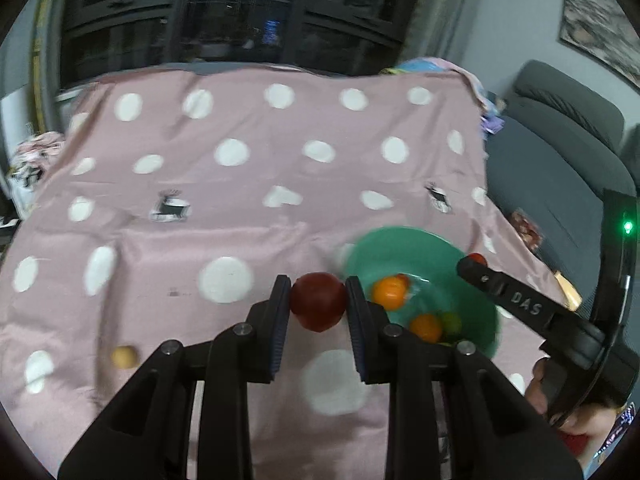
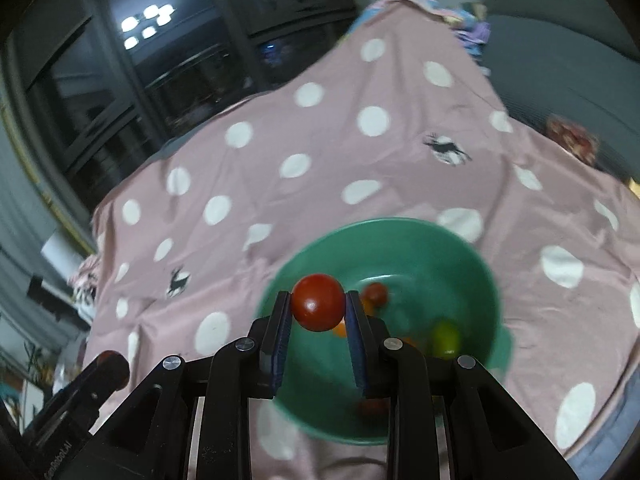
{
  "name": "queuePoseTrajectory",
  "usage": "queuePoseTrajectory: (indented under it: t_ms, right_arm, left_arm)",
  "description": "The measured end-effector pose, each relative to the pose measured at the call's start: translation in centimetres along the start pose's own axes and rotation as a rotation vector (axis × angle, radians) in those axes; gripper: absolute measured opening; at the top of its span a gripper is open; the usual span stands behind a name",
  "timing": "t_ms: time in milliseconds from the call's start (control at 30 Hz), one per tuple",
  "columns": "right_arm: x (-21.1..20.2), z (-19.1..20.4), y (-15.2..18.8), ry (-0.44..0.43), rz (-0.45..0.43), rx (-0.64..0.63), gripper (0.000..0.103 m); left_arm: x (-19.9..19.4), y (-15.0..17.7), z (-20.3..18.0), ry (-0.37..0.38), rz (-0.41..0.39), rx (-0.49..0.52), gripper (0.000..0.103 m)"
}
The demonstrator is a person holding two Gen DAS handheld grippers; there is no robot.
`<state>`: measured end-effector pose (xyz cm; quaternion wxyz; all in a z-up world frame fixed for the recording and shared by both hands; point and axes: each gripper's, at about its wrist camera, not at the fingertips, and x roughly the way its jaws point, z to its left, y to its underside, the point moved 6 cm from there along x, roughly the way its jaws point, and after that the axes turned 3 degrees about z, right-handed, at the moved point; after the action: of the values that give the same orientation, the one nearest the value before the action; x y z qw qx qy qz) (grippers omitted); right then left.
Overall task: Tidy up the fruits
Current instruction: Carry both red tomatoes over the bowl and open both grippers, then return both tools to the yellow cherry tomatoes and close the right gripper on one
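Observation:
My left gripper (image 1: pixel 318 300) is shut on a dark red fruit (image 1: pixel 318 306), held above the pink cloth just left of the green bowl (image 1: pixel 404 246). The bowl holds two orange fruits (image 1: pixel 389 292) and a green one (image 1: pixel 451 322). My right gripper (image 2: pixel 318 308) is shut on a red fruit (image 2: pixel 318 307) and holds it over the green bowl (image 2: pixel 420 248), which holds a small red fruit (image 2: pixel 376 294), a green one (image 2: pixel 446 338) and orange ones. The right gripper also shows in the left wrist view (image 1: pixel 476 264). A small tan fruit (image 1: pixel 124 357) lies on the cloth at the left.
A pink cloth with white dots (image 1: pixel 248 152) covers the table. A grey sofa (image 1: pixel 560 148) stands to the right. Dark windows (image 1: pixel 228 12) are behind the table. The left gripper's finger (image 2: pixel 108 368) shows at the lower left of the right wrist view.

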<state>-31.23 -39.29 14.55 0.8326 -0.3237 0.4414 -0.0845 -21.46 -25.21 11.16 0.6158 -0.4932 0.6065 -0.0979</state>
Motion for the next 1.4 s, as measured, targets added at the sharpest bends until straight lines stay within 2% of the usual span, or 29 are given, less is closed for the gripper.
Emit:
queuePoseTrajectory:
  t_ms: [100,233,500,767,800,900,967,1067,1167,1233,1400]
  right_arm:
    - [-0.1,-2.4,-0.2,0.055,-0.004,0.046,0.028]
    - [-0.1,-4.6,-0.2,0.034,0.019,0.101,0.028]
    - [0.1,-6.9,0.1,0.067,0.042,0.155,0.028]
    - [0.4,-7.7,0.2,0.078,0.066,0.168,0.028]
    - [0.4,-7.8,0.2,0.077,0.063,0.168,0.028]
    - [0.1,-7.6,0.0,0.079,0.058,0.158,0.028]
    - [0.0,-7.3,0.0,0.076,0.055,0.143,0.029]
    - [0.1,-6.6,0.1,0.060,0.066,0.120,0.039]
    - [0.3,-5.1,0.1,0.030,0.076,0.085,0.039]
    - [0.3,-3.6,0.3,-0.016,0.084,0.058,0.039]
    - [0.6,2.7,1.3,-0.207,0.127,-0.079,0.039]
  left_arm:
    - [1.8,0.2,-2.5,0.059,0.042,0.033,0.027]
    - [4.2,0.5,-5.1,0.092,0.091,0.082,0.027]
    - [7.3,1.2,-7.9,0.171,0.179,0.109,0.027]
    - [8.8,2.1,-9.3,0.193,0.230,0.128,0.028]
    - [8.8,2.1,-9.3,0.197,0.234,0.126,0.030]
    - [8.6,2.2,-8.8,0.193,0.227,0.107,0.047]
    - [8.1,2.1,-8.3,0.193,0.223,0.099,0.048]
    - [7.3,1.8,-6.9,0.171,0.218,0.077,0.054]
    - [5.8,1.4,-4.0,0.124,0.195,0.043,0.061]
    - [4.5,1.1,-1.1,0.070,0.188,-0.003,0.064]
    - [1.3,0.9,6.1,-0.090,0.174,-0.084,0.064]
